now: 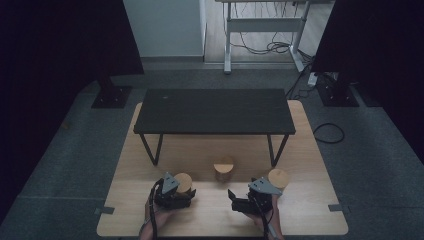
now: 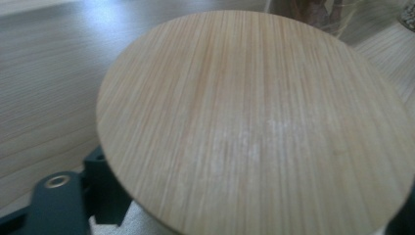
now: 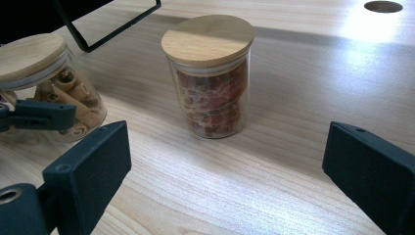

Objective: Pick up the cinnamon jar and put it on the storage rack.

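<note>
Holding the near-left jar (image 1: 183,183), the left gripper (image 1: 175,196) had jaws whose state could not be told.
The right gripper (image 1: 245,202) stood jaws apart, facing the middle jar (image 3: 210,78).

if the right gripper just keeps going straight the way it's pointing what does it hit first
Probably the glass jar of reddish dried pieces, which stands upright with its wooden lid on, roughly centred ahead of the right gripper and between its open jaws. Bare tabletop lies between them; how far is unclear.

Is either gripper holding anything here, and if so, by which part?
The right gripper is open and holds nothing. The left gripper is at a lidded jar, but whether its jaws grip it cannot be told.
</note>
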Motion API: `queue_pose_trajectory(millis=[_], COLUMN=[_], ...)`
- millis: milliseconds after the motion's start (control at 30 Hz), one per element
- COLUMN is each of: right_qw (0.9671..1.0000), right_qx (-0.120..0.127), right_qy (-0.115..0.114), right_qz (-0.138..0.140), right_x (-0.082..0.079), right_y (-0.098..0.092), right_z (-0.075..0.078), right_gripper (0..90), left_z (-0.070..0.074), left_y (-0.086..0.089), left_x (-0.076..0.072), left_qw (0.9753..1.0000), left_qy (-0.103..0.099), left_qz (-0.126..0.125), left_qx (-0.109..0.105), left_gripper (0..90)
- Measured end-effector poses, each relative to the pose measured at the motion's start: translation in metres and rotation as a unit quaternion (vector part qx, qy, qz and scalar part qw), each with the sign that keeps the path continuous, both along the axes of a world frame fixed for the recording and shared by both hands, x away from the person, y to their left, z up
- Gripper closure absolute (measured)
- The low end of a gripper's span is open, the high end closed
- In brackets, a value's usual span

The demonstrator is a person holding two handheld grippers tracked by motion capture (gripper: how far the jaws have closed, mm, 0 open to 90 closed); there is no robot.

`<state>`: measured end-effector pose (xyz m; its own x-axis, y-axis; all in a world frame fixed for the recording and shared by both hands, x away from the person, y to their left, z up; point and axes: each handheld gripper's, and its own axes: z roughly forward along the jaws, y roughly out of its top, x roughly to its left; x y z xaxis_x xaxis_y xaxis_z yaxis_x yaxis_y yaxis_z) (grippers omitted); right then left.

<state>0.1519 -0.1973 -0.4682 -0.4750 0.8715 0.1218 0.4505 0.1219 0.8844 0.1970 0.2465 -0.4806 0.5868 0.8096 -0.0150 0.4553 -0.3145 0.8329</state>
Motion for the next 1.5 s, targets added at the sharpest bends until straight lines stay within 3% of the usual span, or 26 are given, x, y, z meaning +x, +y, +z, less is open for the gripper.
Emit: queue_pose_trajectory(millis=[233,733,1067,1500], right_qw=[1.0000,1.0000,1.0000,1.0000], right_qx=[-0.003,0.000,-0.003,-0.006], right_qy=[0.000,-0.001,0.001,-0.001], right_qz=[-0.002,-0.005,-0.004,-0.005], right_x=[0.000,0.001,0.001,0.001], right_y=[0.000,-0.002,-0.001,0.000], right_z=[0.000,-0.001,-0.001,-0.001], right_gripper=[3.4,3.6,3.5,3.5], left_z=[-0.001,0.000,0.010,0.026], left_y=[0.004,0.006,0.017,0.022], left_x=[0.001,0.001,-0.005,-0.016], left_qw=[0.9999,0.9998,0.9995,0.9991], left_qy=[-0.007,-0.011,-0.026,-0.039], left_qz=[-0.013,-0.016,-0.018,0.002], left_qx=[0.004,0.008,-0.007,-0.015], left_gripper=[25.0,25.4,25.5,25.5])
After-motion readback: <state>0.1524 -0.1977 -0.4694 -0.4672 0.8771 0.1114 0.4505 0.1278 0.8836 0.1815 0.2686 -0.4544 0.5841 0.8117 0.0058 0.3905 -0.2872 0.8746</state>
